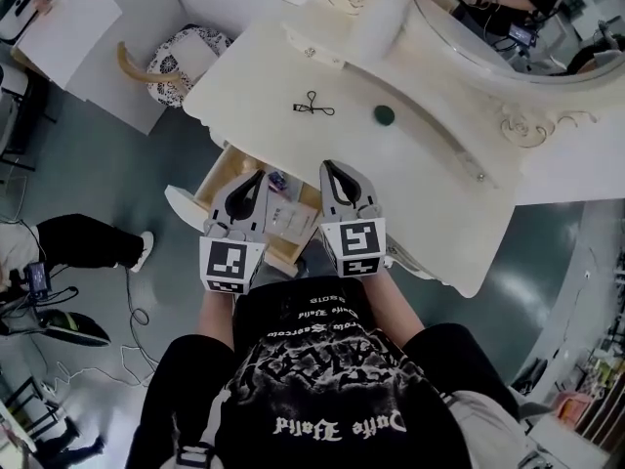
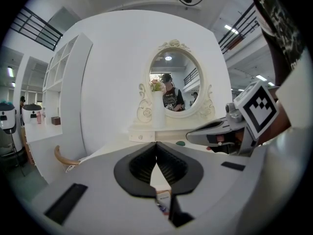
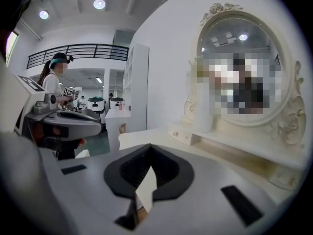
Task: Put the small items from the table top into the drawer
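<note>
The white dressing table carries a black eyelash curler and a round green item, both well beyond my grippers. Its drawer stands open at the table's near left, with a small white box and a small purple thing inside. My left gripper hangs over the drawer, shut and holding nothing. My right gripper is beside it over the table's front edge, also shut and holding nothing. In the left gripper view the left gripper has its jaws meeting; the right gripper shows the same in its own view.
An oval mirror and a white vase stand at the back of the table. A stool with a patterned cushion sits to the left. Another person's leg and cables lie on the floor at the left.
</note>
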`<state>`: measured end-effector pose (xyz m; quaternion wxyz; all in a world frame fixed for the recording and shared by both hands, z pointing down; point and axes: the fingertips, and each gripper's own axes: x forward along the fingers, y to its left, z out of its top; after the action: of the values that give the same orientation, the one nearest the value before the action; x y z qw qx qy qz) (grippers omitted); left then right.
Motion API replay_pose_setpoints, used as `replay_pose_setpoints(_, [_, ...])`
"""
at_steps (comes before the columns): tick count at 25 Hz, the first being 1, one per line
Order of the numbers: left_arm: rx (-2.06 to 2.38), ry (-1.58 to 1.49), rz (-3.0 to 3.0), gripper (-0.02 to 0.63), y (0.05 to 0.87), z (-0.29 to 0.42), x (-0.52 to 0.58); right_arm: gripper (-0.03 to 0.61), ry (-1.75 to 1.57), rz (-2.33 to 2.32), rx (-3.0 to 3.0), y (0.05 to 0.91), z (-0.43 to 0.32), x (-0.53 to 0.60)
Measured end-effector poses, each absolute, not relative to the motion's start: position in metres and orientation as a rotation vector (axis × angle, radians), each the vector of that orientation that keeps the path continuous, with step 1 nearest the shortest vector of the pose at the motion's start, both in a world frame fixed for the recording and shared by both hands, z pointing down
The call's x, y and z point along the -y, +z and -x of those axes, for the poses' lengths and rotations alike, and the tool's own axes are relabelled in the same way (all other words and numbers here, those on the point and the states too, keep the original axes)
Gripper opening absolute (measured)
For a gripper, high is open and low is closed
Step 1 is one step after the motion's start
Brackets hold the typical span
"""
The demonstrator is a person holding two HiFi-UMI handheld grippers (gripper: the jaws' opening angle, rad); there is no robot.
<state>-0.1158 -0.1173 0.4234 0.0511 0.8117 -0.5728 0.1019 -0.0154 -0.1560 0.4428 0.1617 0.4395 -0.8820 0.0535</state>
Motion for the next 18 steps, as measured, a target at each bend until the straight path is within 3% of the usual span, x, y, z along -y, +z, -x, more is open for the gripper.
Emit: replay_pose_setpoints(18, [1.754, 0.302, -2.460, 0.015, 0.423, 0.116, 0.120, 0.009, 0.121, -1.241, 2.520, 0.443, 0.004, 0.154])
